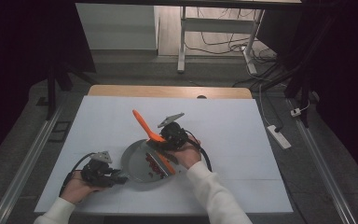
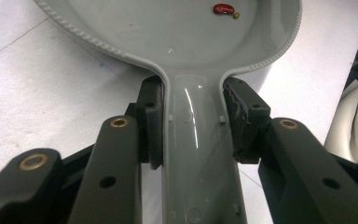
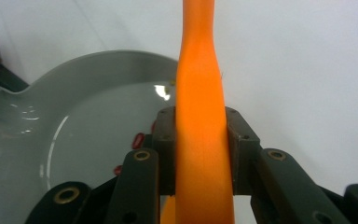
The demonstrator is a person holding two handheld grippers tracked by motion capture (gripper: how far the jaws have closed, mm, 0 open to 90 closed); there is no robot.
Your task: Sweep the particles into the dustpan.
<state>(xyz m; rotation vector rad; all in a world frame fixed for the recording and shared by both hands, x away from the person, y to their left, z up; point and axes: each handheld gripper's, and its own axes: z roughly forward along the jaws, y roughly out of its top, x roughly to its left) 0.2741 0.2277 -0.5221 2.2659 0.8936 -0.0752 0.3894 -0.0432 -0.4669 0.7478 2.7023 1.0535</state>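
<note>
The desk (image 1: 223, 121) has a white top with a wooden strip at its far edge, and it stands on a grey floor in a dark room. Behind it are the legs of another table (image 1: 182, 42) and some loose cables, and a white power strip (image 1: 278, 136) lies on the floor at the right side.

A grey pan (image 1: 133, 165) sits near the middle of the near edge of the desk. Its handle points to the left, toward the near left corner. The left gripper (image 1: 117, 177) is there, held in the person's left hand (image 1: 77, 189). In the left gripper view its two black jaws press on both sides of the grey handle (image 2: 198, 154), just behind the place where the handle joins the bowl of the pan, so it is holding the pan.

Inside the pan lie several red beans (image 1: 153, 165), mostly in the right half. In the left gripper view one red bean (image 2: 223, 8) and a small yellowish grain just beside it are seen on the pan floor.

The right gripper (image 1: 161, 144) is over the right rim of the pan. Its jaws are closed on an orange spatula (image 3: 200, 140). In the high view the blade end reaches down into the pan among the beans, and the handle end rises tilted toward the far left. The person's right hand (image 1: 186, 154), in a white sleeve, comes in from the near edge.
</note>
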